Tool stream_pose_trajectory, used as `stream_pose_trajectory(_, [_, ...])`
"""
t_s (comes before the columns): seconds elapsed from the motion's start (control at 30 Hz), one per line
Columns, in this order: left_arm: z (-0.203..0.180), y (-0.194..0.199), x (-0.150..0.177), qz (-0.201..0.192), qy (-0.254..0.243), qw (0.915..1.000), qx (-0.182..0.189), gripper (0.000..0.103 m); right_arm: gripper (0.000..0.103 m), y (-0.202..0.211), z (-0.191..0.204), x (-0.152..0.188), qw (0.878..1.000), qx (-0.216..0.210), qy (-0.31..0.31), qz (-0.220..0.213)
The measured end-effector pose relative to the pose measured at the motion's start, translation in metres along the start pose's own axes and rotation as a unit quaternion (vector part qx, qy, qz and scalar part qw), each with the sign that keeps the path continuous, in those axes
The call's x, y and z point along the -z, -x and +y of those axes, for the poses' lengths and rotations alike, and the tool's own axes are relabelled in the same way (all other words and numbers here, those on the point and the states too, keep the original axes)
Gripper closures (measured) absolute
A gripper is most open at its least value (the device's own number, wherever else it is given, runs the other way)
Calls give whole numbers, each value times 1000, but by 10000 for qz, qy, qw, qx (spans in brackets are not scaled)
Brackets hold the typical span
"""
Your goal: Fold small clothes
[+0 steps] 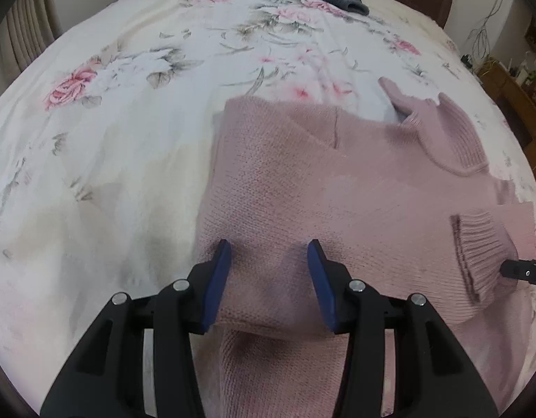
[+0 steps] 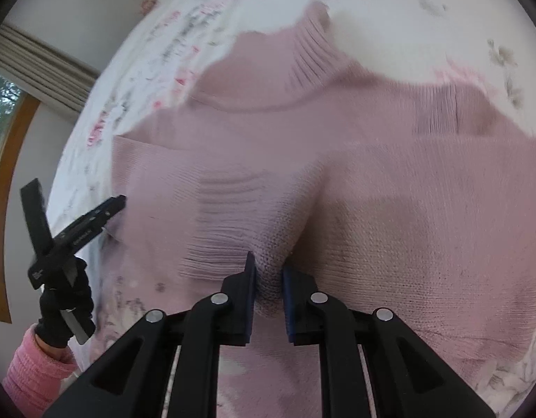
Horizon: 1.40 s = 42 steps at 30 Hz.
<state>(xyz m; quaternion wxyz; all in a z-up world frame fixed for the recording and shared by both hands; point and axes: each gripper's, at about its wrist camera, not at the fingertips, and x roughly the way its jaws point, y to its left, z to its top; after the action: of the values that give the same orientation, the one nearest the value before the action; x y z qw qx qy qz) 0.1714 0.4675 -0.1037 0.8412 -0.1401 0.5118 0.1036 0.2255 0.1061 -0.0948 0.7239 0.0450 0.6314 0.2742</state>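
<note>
While your right claw (image 2: 268, 278) pinches a bunch of the pink sweater (image 2: 372, 181), your left claw (image 1: 269, 271) sits wide open over its edge, holding nothing. It lies on the bed (image 1: 128, 111), soft, floppy and light. Grab hems or corners. No words can be read.

The left wrist view looks low along its fingers (image 1: 315, 250) across the bed (image 1: 135, 111) toward the far headboard end. The right wrist view sits much closer, facing down at the pink sweater (image 2: 390, 209) (both views share it), with the left gripper (image 2: 120, 203) at its edge.
</note>
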Motion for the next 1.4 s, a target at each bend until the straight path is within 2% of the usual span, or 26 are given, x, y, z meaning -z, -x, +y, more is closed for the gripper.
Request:
stream_pose_trajectory(0.17, [0, 8, -3, 49, 37, 10000, 34, 57, 77, 1, 0, 3, 9998, 157, 0, 99])
stream_pose_trajectory(0.2, [0, 12, -4, 31, 53, 10000, 57, 57, 72, 6, 1, 3, 9997, 252, 25, 58])
stream_pose_trajectory(0.3, [-8, 31, -7, -187, -61, 9997, 168, 57, 59, 30, 19, 3, 9971, 625, 336, -276])
stream_pose_trajectory(0.37, [-17, 36, -9, -232, -160, 9993, 241, 54, 54, 36, 43, 5, 9957, 539, 702, -264])
stream_pose_trajectory(0.53, [-36, 21, -7, -5, -321, 9987, 402, 52, 52, 8, 91, 5, 9880, 732, 1361, 16])
stream_pose_trajectory(0.67, [-33, 0, -2, 225, -218, 9986, 416, 52, 52, -27, 98, 2, 9850, 1039, 1298, 452])
stream_pose_trajectory(0.7, [-32, -2, -1, 236, -196, 9986, 430, 52, 49, -34, 97, 3, 9837, 1115, 1303, 534])
stream_pose_trajectory(0.8, [-33, -5, 1, 191, -268, 9986, 402, 52, 46, -45, 97, 6, 9800, 1292, 1417, 538])
stream_pose_trajectory(0.83, [-33, -5, 2, 179, -297, 9986, 393, 51, 47, -46, 96, 5, 9798, 1309, 1417, 526])
stream_pose_trajectory(0.9, [-33, -5, 3, 178, -337, 9985, 393, 51, 64, -45, 95, 5, 9779, 1455, 1423, 471])
stream_pose_trajectory(0.93, [-33, -5, 4, 179, -346, 9985, 390, 51, 67, -44, 94, 5, 9785, 1441, 1401, 460])
stream_pose_trajectory(1.0, [-33, -5, 4, 187, -365, 9985, 372, 51, 94, -36, 84, 5, 9812, 1420, 1239, 425])
stream_pose_trajectory(1.03, [-33, -6, 4, 193, -376, 9985, 358, 51, 94, -30, 78, 4, 9840, 1321, 1125, 404])
stream_pose_trajectory(1.1, [-33, -6, 4, 199, -367, 9985, 350, 51, 94, -8, 59, 2, 9940, 789, 715, 239])
stream_pose_trajectory(1.2, [-32, -6, 4, 209, -330, 9986, 369, 50, 94, 26, 39, 5, 9968, 600, 514, -115])
stream_pose_trajectory(1.33, [-34, -7, 4, 187, -356, 9987, 328, 50, 94, 73, 2, 15, 9969, 657, 149, -409])
stream_pose_trajectory(1.4, [-35, -8, 3, 191, -372, 9986, 310, 50, 94, 84, -18, 19, 9967, 707, -34, -407])
